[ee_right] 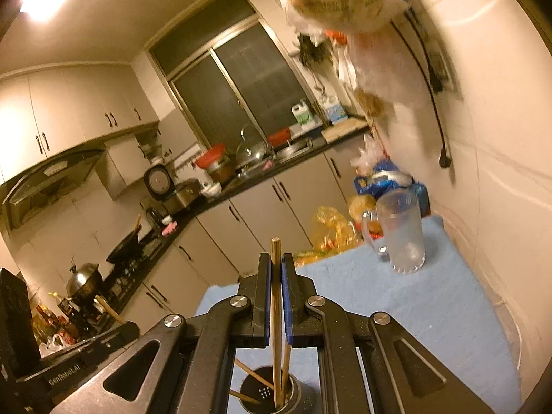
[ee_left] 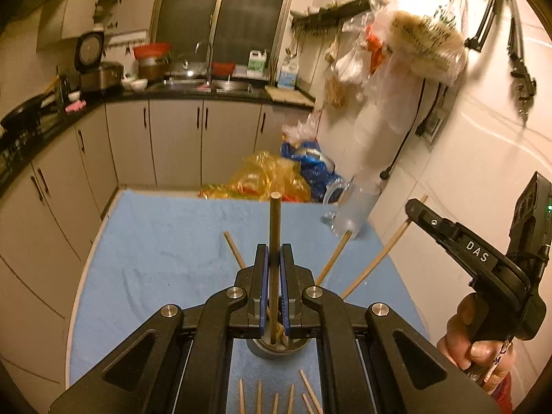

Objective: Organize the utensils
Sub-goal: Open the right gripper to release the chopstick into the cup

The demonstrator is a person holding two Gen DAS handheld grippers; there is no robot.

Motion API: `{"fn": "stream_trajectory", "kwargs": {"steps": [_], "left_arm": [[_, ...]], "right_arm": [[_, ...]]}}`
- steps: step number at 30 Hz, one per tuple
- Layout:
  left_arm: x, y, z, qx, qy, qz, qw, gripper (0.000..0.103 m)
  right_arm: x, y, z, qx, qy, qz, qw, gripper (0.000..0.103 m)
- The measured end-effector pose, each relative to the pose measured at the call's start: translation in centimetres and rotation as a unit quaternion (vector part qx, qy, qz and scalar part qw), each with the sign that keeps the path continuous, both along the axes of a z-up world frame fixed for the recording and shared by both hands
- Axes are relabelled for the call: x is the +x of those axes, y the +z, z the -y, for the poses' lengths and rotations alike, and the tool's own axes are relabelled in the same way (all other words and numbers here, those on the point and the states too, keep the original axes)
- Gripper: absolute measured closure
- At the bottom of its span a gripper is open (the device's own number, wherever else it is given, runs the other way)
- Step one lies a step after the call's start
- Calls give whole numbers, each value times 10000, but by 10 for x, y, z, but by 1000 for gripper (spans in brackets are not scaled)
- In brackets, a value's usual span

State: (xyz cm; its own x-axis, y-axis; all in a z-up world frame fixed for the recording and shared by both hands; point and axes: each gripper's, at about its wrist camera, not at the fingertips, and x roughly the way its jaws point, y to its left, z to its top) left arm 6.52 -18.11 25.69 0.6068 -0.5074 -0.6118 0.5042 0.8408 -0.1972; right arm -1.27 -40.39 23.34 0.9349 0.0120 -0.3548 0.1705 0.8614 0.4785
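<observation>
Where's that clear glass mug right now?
In the right wrist view the glass mug stands upright toward the right on the blue cloth, near the tiled wall, just before the plastic bags.

The left gripper (ee_left: 275, 258) is black, with blue pads (ee_left: 264, 276) and silver round screws (ee_left: 235, 292) behind them. The right gripper (ee_right: 275, 269) looks the same; its side carries white letters "DAS".

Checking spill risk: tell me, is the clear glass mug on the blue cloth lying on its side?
No, the clear glass mug stands upright on the blue cloth, open mouth upward.
</observation>
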Motion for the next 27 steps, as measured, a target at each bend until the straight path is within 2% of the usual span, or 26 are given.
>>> {"fn": "stream_trajectory", "kwargs": {"steps": [7,11,20,24,27], "left_arm": [[24,-33,5,100,49,-359,9993,97],[31,-43,6,125,49,-426,9990,97],[36,-45,2,92,84,-430,9990,95],[31,-40,-4,55,122,-342,9993,84],[26,-39,-8,39,125,-331,9994,83]], "right_arm": [[28,-46,0,254,222,-528,9980,97],[37,-62,2,336,300,-684,9966,97],[37,-62,0,318,351,-643,9968,90],[30,-59,1,349,333,-617,9969,90],[22,-57,0,353,338,-595,9970,90]]}}
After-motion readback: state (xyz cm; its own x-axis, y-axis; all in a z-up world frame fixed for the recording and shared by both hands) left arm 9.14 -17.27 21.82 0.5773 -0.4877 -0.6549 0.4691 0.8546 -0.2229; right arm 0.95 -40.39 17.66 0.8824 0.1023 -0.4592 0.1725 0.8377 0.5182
